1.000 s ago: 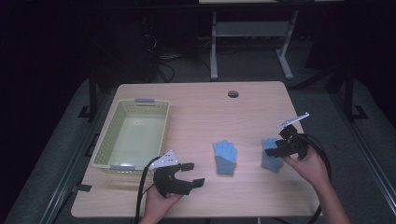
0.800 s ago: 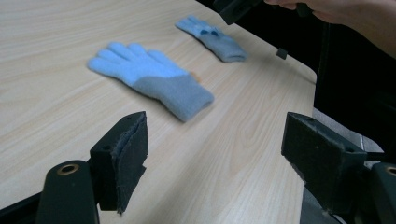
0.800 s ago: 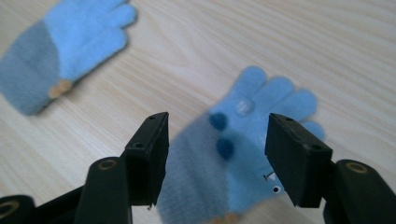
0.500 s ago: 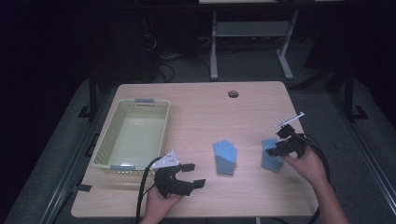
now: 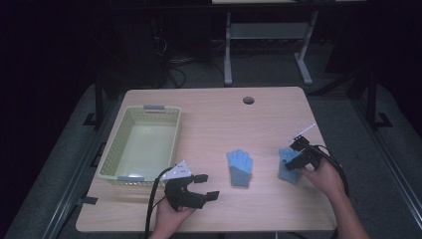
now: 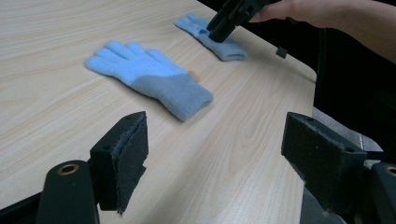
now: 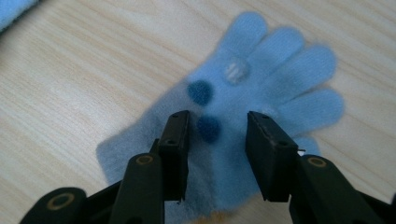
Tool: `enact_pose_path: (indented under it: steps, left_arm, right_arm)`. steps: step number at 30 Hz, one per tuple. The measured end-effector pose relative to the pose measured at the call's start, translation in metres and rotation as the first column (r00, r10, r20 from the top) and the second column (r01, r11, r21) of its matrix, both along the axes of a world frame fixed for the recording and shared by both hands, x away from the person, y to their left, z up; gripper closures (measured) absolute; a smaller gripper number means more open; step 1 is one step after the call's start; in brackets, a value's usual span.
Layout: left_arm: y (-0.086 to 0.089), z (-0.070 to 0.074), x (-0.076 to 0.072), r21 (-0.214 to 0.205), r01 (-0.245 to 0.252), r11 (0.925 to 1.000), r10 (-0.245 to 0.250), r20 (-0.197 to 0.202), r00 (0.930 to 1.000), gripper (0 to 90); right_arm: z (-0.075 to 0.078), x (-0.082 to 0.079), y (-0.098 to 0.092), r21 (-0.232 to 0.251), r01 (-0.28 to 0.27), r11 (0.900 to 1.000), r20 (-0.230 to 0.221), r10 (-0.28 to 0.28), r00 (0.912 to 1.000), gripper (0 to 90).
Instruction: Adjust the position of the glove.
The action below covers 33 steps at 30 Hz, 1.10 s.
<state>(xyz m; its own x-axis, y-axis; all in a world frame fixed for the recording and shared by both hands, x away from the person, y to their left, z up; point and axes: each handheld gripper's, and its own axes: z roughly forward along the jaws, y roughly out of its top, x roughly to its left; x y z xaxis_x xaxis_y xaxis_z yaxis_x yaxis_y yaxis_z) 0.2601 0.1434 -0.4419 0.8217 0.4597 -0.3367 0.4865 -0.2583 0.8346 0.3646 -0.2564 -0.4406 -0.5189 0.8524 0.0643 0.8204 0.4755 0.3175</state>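
A: Under the right gripper (image 7: 215, 135), a light blue glove (image 7: 261, 88) is lying flat on the wooden table (image 5: 214, 119), fingers pointing away from the jaws. The jaws are standing half spread and have just been closing, with the palm of the glove, marked by two dark blue dots, between them. The pads are not pressing the knit yet, as far as I can tell.

B: So the step in hand is the pick of that glove?

A: That is my reading. The right gripper is sitting on the glove's cuff end, tips down on the fabric.

B: And the left gripper (image 5: 201, 186)?

A: It is hovering with jaws spread wide and nothing between them. A second glove (image 6: 149, 81) is lying ahead of it, cuff towards it. The green basket (image 5: 112, 159) is sitting just off to its outer side.

B: What is the next move calling for?

A: Probably finishing the closure so a fold of knit is being pinched, then a lift. The fabric is soft; a shallow bite could slip.
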Motion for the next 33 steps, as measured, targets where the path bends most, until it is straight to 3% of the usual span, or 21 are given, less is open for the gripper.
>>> enact_pose_path:
  steps: [9, 21, 33]
  left_arm:
    - [-0.0004, -0.0007, -0.0005, -0.001, 0.004, 1.0000, -0.004, -0.002, 1.0000, 22.7]
    - [-0.0009, -0.0033, -0.0003, -0.002, 0.000, 1.0000, 0.000, -0.019, 0.9998, 22.8]
    - [0.0002, -0.0023, -0.0007, -0.001, -0.004, 1.0000, 0.004, -0.019, 0.9998, 23.1]
  right_arm:
    - [-0.0002, -0.0014, 0.0071, -0.042, -0.003, 0.9991, 0.003, 0.003, 1.0000, 64.9]
    - [0.0007, 0.0017, 0.0087, -0.042, -0.010, 0.9990, -0.019, 0.010, 0.9998, 77.0]
    - [0.0019, 0.0012, 0.0072, -0.040, -0.019, 0.9990, -0.015, 0.019, 0.9997, 81.9]
